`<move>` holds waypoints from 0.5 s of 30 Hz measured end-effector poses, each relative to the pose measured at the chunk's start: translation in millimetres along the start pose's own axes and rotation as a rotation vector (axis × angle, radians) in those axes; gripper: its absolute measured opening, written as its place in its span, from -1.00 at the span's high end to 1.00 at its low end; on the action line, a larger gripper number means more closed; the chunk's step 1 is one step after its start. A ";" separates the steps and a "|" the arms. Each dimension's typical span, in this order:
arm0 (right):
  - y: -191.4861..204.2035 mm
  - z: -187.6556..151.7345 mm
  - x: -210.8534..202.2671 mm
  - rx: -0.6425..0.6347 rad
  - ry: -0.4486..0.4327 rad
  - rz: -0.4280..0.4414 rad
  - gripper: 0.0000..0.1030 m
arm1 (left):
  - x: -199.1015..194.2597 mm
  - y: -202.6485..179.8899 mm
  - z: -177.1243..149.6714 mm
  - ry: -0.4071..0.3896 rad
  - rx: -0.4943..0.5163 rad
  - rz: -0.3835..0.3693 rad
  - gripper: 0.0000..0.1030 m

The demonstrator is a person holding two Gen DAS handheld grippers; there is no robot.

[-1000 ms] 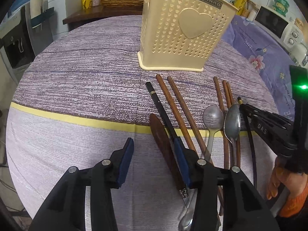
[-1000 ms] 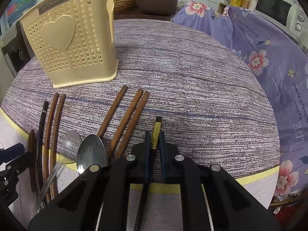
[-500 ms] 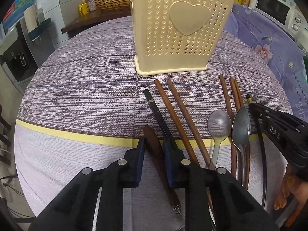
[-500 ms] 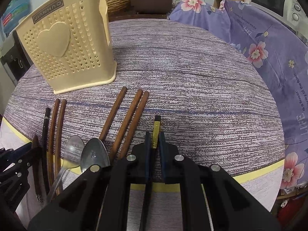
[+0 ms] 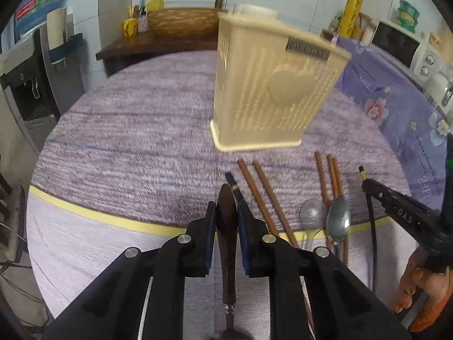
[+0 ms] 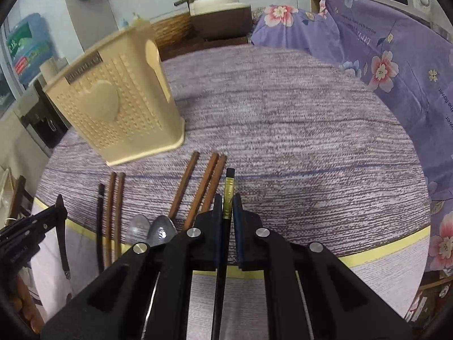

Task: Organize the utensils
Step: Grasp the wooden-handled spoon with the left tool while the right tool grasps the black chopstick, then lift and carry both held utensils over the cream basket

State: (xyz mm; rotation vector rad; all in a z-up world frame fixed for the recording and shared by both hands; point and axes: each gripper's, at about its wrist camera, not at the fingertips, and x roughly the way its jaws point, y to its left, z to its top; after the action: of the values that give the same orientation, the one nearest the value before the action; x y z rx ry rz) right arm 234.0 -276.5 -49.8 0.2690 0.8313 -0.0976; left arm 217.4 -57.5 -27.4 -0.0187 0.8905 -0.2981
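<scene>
The left hand-held gripper (image 5: 226,235), its jaws just closing, clamps a dark wooden-handled utensil (image 5: 226,226) lengthwise. The right hand-held gripper (image 6: 226,223) is clenched on a black gold-banded chopstick (image 6: 228,189), also running lengthwise. The cream perforated utensil holder (image 5: 271,99) stands ahead of both, nearer the left, across open bench (image 5: 127,130). Brown chopsticks (image 5: 263,192) and two spoons (image 5: 338,221) lie between them.

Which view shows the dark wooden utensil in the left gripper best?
The left wrist view: the dark wooden utensil runs full length between the left gripper pads. The right wrist view shows it small at the frame's left edge, partly hidden by that gripper.
</scene>
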 end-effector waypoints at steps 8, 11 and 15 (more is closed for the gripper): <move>-6.2 15.1 -82.3 -0.023 -0.185 0.074 0.84 | -66.4 11.4 18.9 -0.174 0.026 -0.001 0.69; -10.0 21.1 -104.7 -0.020 -0.231 0.090 0.84 | -77.3 17.7 24.8 -0.208 0.016 0.005 0.69; -10.6 23.7 -125.3 -0.030 -0.277 0.095 0.85 | -79.9 24.8 29.1 -0.228 0.007 0.016 0.69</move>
State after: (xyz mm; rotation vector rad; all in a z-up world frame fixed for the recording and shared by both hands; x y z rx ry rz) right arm 164.8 -295.6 56.1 0.2598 0.5436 -0.0319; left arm 198.8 -15.8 48.4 -0.0379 0.6632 -0.2778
